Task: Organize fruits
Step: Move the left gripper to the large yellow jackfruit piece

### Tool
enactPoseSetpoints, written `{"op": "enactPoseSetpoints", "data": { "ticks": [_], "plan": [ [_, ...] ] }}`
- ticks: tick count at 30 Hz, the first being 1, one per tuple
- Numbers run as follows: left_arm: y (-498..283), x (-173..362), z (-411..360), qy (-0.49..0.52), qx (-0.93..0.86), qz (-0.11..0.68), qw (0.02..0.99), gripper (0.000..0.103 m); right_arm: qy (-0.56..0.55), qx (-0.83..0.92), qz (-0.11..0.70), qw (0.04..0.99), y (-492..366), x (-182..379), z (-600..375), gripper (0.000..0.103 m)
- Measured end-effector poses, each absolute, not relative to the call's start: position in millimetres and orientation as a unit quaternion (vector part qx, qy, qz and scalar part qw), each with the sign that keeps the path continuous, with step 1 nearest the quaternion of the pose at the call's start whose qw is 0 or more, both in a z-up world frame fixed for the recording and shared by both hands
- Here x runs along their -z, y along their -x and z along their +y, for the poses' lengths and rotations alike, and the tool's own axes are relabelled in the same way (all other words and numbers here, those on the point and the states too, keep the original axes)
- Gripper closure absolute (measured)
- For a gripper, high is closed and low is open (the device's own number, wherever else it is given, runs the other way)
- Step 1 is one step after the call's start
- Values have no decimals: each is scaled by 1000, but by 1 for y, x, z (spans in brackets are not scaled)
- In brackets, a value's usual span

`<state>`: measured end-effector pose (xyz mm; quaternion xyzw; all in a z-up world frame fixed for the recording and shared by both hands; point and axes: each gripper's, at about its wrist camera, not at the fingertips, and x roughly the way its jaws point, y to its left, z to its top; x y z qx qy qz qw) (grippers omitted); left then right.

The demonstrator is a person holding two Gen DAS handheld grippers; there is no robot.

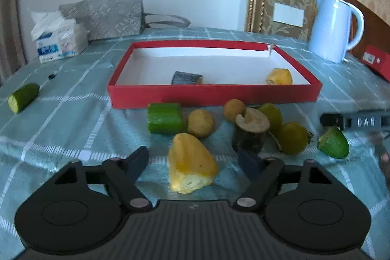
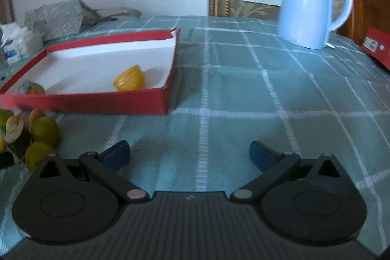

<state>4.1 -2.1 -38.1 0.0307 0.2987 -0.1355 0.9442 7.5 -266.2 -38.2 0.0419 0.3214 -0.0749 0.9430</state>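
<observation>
Two yellow pieces matter here: one already lies in the red tray (image 1: 214, 94) at its 4 o'clock corner, the other, a wedge (image 1: 191, 163), sits on the checked worktop (image 1: 73, 114) between the fingers of the left claw (image 1: 195, 162). That claw stands apart, pads on either side of the wedge but not yet pressing. The wedge looks waxy-skinned with a pale, spongy cut face, so I judge it light, soft and a little slippery; it wants a gentle hold across its broad flanks, clear of the cut end. Beyond it, at 12 to 2 o'clock, lie a ridged green chunk (image 1: 165, 121), round tan fruits (image 1: 201, 123) and smooth green ones (image 1: 292, 138). The right claw (image 2: 190, 153) is spread wide over bare cloth, empty.
</observation>
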Motion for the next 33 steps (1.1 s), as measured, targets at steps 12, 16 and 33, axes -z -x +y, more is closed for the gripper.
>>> {"op": "enactPoseSetpoints", "data": {
  "ticks": [12, 16, 33],
  "plan": [
    [2, 39, -14, -62, 136, 281, 948, 68, -36, 82, 328, 940, -10, 39, -265, 0],
    [1, 39, -13, -62, 132, 280, 949, 69, -33, 81, 329, 940, -9, 38, -264, 0],
    [-1, 39, -4, -61, 138, 280, 948, 69, 15, -115, 229, 967, 45, 20, -250, 0]
  ]
}}
